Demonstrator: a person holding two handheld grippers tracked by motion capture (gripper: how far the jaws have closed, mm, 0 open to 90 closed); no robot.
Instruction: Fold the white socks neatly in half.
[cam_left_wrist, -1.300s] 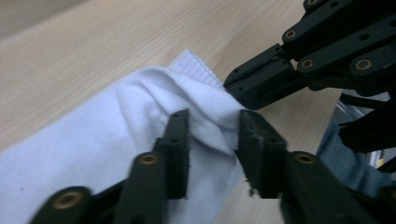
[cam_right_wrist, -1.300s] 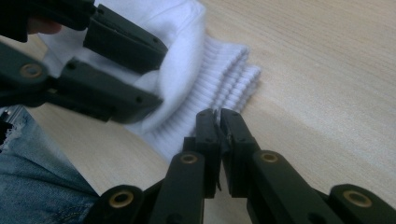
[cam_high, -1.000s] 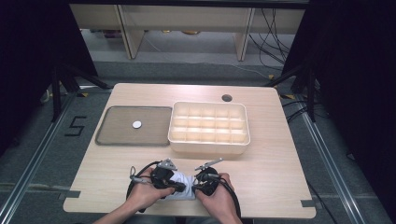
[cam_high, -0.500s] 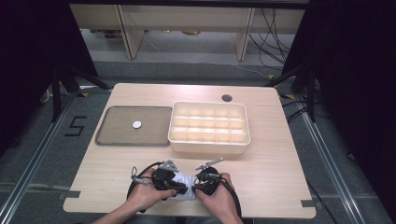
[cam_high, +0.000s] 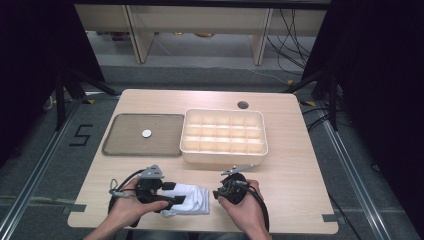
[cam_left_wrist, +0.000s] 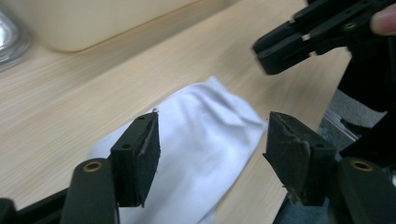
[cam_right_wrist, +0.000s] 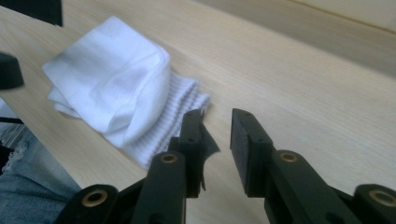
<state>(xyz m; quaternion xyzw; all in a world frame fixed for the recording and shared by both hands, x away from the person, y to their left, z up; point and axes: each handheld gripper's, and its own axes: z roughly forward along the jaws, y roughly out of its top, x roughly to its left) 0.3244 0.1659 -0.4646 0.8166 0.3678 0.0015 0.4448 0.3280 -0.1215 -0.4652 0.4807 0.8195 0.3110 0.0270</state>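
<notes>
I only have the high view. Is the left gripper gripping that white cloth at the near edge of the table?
Observer: No. The left gripper has just been opening; its fingers stand wide apart, and the white cloth lies beyond the gap, unpressed.
Operator: And the right gripper?
Observer: The right gripper has just been opening too; nothing lies between its fingers.
Operator: Is the cloth plain?
Observer: No. Its ribbed edge looks like a sock cuff, and smooth fabric is folded over it.
</notes>
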